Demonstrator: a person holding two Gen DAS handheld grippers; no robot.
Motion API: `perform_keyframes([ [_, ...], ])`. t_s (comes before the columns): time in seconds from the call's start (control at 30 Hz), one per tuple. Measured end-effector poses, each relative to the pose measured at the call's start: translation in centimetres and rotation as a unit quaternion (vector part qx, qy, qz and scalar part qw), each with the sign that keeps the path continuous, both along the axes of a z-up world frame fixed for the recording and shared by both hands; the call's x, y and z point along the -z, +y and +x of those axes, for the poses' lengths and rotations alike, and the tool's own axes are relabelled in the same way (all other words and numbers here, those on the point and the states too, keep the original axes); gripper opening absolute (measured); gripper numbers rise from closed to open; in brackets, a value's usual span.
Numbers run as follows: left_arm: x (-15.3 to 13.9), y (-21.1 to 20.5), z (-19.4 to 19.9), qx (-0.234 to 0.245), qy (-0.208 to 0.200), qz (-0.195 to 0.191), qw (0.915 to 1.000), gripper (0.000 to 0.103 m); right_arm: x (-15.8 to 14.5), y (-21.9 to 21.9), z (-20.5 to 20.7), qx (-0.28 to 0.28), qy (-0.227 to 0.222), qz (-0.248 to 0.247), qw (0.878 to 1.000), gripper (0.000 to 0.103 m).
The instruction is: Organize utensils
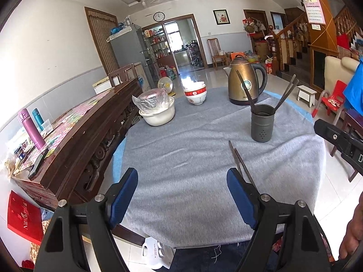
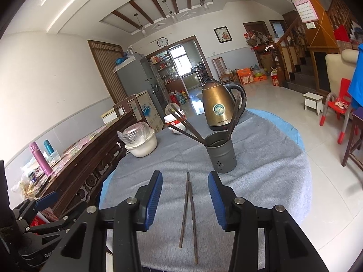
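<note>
Two dark chopsticks [image 2: 188, 213] lie side by side on the grey tablecloth [image 2: 261, 181], pointing toward a grey perforated utensil holder [image 2: 221, 154] that has several chopsticks standing in it. My right gripper [image 2: 186, 181] is open, and the loose pair lies in line with the gap between its blue pads, untouched. My left gripper [image 1: 182, 181] is open and empty, to the left of the same chopsticks [image 1: 240, 161], whose near ends hide behind its right finger. The holder [image 1: 262, 123] stands beyond them.
A brass kettle [image 2: 217, 106] stands behind the holder, with a red-and-white bowl [image 1: 195, 94] and a white pot with a plastic-wrapped lid [image 1: 156, 108] at the far left. A carved wooden cabinet [image 1: 90, 136] borders the table's left side. A red chair [image 2: 340, 106] stands to the right.
</note>
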State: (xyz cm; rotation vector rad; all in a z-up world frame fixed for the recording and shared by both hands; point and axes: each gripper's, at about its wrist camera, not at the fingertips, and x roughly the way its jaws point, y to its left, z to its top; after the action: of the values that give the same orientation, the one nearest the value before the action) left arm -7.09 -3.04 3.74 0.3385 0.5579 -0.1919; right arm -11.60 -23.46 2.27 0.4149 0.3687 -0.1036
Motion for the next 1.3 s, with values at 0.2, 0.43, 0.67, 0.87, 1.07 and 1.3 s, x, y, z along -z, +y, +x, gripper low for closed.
perform_keyframes([
  [0.2, 0.2, -0.3, -0.6, 0.004, -0.005, 0.01, 0.9999, 0.082, 0.2, 0.1, 0.0, 0.0, 0.005, 0.004, 1.0, 0.046],
  [0.43, 0.2, -0.6, -0.9, 0.006, -0.006, 0.016, 0.9998, 0.082, 0.5, 0.0, -0.2, -0.004, 0.008, 0.009, 1.0, 0.046],
  [0.67, 0.4, -1.1, -1.4, 0.013, -0.011, 0.025, 0.9996, 0.083, 0.8, 0.0, -0.3, -0.005, 0.01, 0.01, 1.0, 0.046],
  [0.87, 0.5, -1.7, -1.9, 0.025, -0.012, 0.031, 0.9991, 0.083, 1.0, -0.2, -0.4, -0.001, 0.011, 0.013, 1.0, 0.046],
  [1.07, 0.6, -2.1, -2.2, 0.036, -0.01, 0.035, 0.9987, 0.083, 1.1, -0.6, -0.5, 0.005, 0.012, 0.015, 1.0, 0.046],
  [1.3, 0.9, -2.5, -2.4, 0.045, -0.004, 0.037, 0.9983, 0.083, 1.1, -0.7, -0.7, 0.005, 0.013, 0.015, 1.0, 0.047],
])
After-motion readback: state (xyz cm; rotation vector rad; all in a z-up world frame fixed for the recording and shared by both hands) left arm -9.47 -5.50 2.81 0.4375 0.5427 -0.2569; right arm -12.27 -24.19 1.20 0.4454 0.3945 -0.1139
